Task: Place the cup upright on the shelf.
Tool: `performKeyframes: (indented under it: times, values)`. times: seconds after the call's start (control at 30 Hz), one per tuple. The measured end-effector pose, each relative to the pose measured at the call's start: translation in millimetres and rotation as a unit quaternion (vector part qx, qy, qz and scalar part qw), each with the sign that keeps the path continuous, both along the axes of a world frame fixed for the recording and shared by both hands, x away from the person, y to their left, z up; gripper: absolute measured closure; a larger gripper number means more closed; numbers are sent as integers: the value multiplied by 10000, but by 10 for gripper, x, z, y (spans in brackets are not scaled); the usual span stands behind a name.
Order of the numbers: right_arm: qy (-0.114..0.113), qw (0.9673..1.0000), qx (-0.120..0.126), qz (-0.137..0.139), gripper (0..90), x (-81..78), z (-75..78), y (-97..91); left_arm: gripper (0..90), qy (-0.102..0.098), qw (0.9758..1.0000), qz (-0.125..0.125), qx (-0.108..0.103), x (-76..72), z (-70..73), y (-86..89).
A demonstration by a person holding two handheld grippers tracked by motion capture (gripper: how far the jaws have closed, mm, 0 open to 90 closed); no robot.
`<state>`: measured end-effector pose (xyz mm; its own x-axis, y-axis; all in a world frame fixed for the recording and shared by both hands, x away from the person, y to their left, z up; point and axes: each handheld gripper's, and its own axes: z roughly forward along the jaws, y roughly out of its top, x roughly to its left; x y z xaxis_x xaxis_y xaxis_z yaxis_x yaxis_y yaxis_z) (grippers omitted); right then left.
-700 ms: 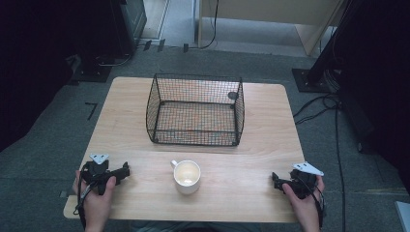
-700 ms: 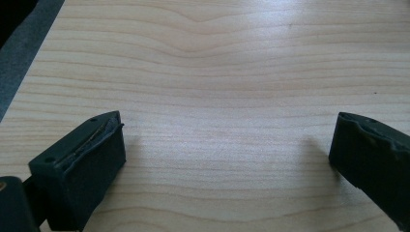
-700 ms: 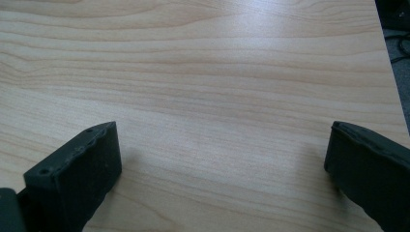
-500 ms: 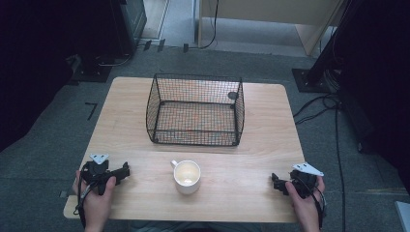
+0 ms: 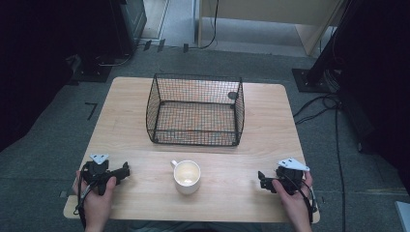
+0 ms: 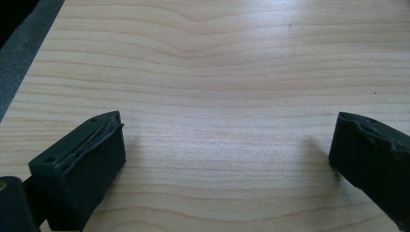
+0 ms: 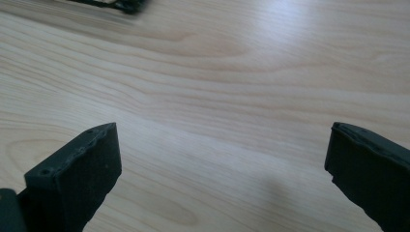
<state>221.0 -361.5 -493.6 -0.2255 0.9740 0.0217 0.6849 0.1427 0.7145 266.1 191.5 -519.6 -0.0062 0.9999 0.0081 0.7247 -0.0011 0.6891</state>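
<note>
While both hands rest low at the near edge of the table:
Left gripper (image 5: pixel 126 170): lies on the wood at the near left corner, jaws spread wide and pointing toward the middle, nothing between them.
Right gripper (image 5: pixel 261 179): lies at the near right corner, jaws wide apart, pointing inward, bare wood between them.
Mug (image 5: pixel 186 176): white, upright, midway between the grippers and well apart from both; handle turned to the far left.
Basket (image 5: pixel 195 137): black wire, just beyond the mug, centred on the table.
Table (image 5: pixel 270 121): light wood grain with rounded corners.
Room: grey carpet (image 5: pixel 58 121), cables (image 5: pixel 319 104) at the right, dark surroundings.
</note>
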Motion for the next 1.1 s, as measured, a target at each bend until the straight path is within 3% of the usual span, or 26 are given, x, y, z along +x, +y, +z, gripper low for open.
performKeyframes:
  times: [0.13,0.3,0.43,0.47,0.73,1.1]
  values:
    - [-127,9998,76,130,0,9,102,119,0,-1,10000,0,0,0,0,0]
    - [-243,9988,-11,414,0,51,211,367,0,0,10000,-2,0,1,0,0]
    - [-305,9985,81,456,0,72,241,471,0,0,10000,-3,0,1,0,0]
    - [-316,9977,161,574,0,83,259,562,0,0,10000,-2,0,1,0,0]
    - [-435,9960,150,763,0,72,312,894,0,4,10000,-16,7,0,0,0]
    - [-481,9904,303,1259,0,84,428,1279,0,10,10000,-30,11,-1,1,0]
